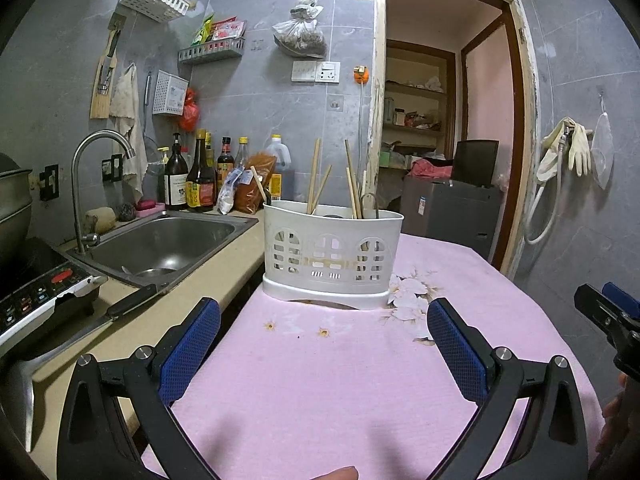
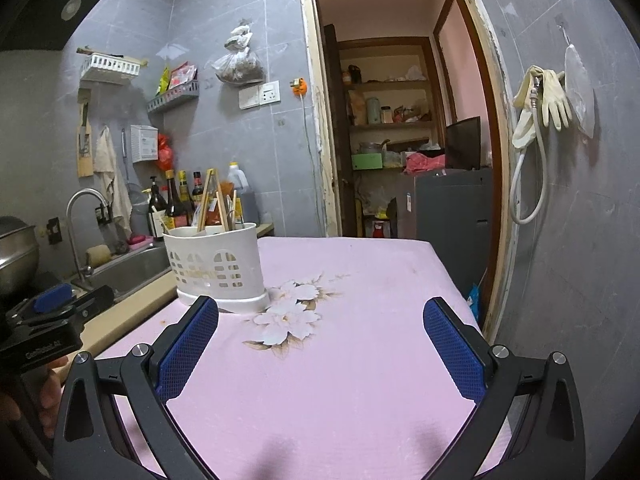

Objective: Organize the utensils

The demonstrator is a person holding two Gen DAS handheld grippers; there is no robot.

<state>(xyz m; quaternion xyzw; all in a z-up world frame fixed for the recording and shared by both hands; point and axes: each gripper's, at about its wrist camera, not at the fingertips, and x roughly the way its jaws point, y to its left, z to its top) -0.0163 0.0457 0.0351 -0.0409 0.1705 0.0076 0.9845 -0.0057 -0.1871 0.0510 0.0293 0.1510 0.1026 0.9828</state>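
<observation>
Far to my left a knife (image 1: 120, 310) lies on the counter beside the sink (image 1: 168, 240), bottles (image 1: 188, 176) lined up behind it. My left tongs (image 1: 324, 320) hang released over the pink surface (image 1: 320, 380), gripping nothing. Just ahead of them the white caddy (image 1: 332, 256) stands upright near the surface's left edge, chopsticks (image 1: 314, 176) poking up from it at mixed angles. A flower print (image 2: 292, 308) lies just right of its base. My right tongs (image 2: 320, 320) are likewise spread wide and empty, over the bare pink cloth.
</observation>
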